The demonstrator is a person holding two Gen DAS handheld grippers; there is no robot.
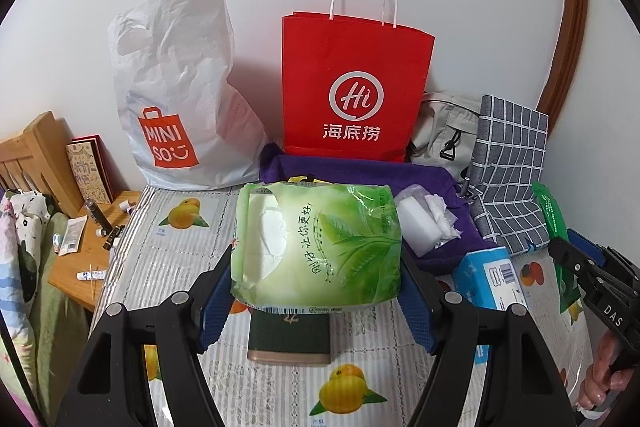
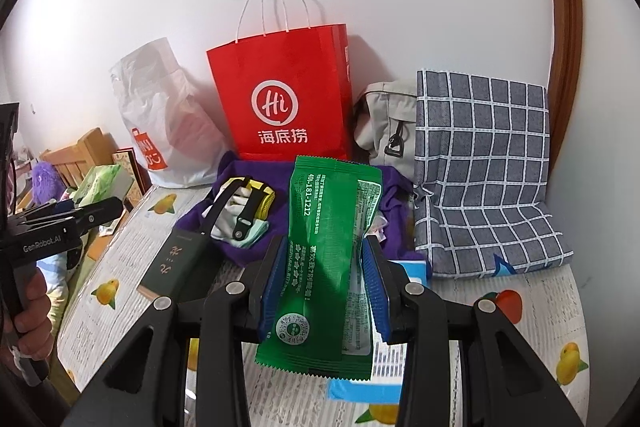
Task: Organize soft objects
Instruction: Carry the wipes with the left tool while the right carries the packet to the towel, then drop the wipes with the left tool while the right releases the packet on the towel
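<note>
Left hand-held gripper [image 1: 316, 263] is clamped across a soft pale-green plastic pack of tissues printed with tea leaves [image 1: 320, 243], its blue pads pressing both sides and lifting the pack above a dark green rectangular box with a gold edge [image 1: 289, 341]. Right hand-held gripper [image 2: 325, 281] grips a flat dark-green foil sachet with white print [image 2: 328, 267], standing upright between the blue pads, its crimped lower edge hanging below them. Both are held over a desk covered in a striped plastic cloth with orange-fruit prints [image 1: 180, 251]. Against the white wall at the back stand a red paper carrier bag with white twisted handles [image 1: 356, 87] and, to its left, a crumpled white plastic shopping bag with an orange logo [image 1: 180, 95]. To the right lie a beige fabric bag with a black buckle [image 2: 390, 123] and a folded grey cloth with a white grid pattern [image 2: 484, 167]. A purple garment [image 1: 360, 171] is spread in front of the red bag, with a light-blue tissue box [image 1: 486, 277] near its right edge.
</note>
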